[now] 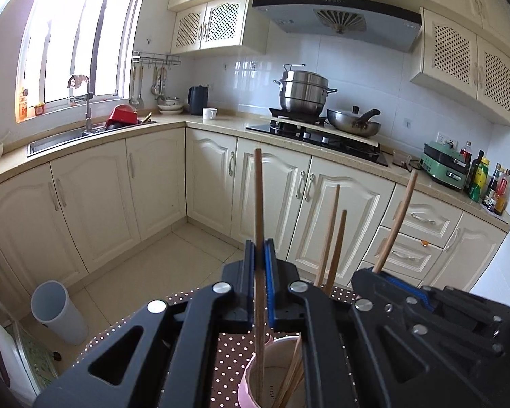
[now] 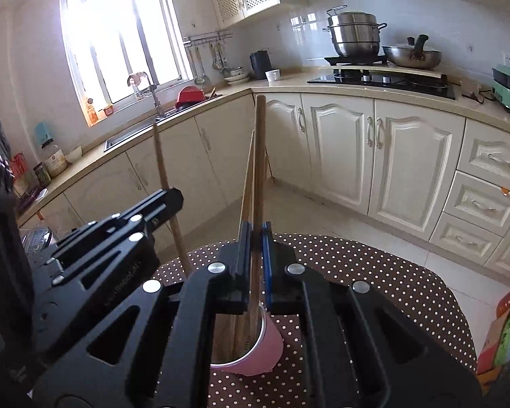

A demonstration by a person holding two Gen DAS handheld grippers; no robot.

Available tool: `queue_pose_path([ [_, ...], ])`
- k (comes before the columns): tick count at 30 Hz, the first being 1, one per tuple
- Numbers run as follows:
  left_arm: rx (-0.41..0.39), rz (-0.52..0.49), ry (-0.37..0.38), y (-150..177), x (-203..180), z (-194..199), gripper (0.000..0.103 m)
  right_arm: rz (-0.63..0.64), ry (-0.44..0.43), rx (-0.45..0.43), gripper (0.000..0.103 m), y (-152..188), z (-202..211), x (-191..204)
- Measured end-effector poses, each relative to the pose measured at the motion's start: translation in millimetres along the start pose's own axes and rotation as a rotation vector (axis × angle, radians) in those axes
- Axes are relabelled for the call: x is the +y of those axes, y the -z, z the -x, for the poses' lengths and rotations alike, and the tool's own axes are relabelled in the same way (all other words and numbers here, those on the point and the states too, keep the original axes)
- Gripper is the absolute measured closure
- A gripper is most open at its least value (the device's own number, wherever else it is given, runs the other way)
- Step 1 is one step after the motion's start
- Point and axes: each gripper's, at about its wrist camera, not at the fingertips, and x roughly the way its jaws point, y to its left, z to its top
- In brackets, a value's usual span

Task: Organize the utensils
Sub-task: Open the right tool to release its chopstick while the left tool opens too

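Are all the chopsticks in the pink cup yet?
Nearly. Done: a few chopsticks already stand in the pink cup on the dotted table. In hand: the left tongs are shut on one chopstick and the right tongs on another chopstick, both with their lower ends over or in the cup. Left: let go of these two.

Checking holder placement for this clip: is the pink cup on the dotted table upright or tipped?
Tipped. In the right wrist view the pink cylindrical cup leans, mouth angled toward the camera, several wooden chopsticks inside.
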Motion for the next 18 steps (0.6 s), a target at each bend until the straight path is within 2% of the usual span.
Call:
queue_pose_path([
  [5,-0.011,-0.018,0.02,7,4,-6,0.096,-0.005,-0.003,0.012,0.094,0,-6,-4],
  [6,-0.006,-0.022,0.025,7,4,-6,0.093,-0.002,0.009,0.028,0.094,1,-9,-5],
  [7,0.005,-0.026,0.027,8,5,-7,0.082,0.0,0.019,0.04,0.092,1,-11,-5],
  [9,0.011,-0.031,0.026,8,5,-6,0.071,-0.009,0.03,0.051,0.083,4,-14,-9],
  [11,0.007,-0.03,0.013,10,7,-5,0.071,-0.02,0.04,0.054,0.059,6,-15,-13],
  [13,0.021,-0.027,0.0,12,11,-5,0.071,-0.039,0.067,0.039,0.043,9,-12,-20],
  [18,0.027,-0.046,-0.007,14,15,-2,0.071,-0.06,0.065,0.033,0.043,9,-8,-29],
])
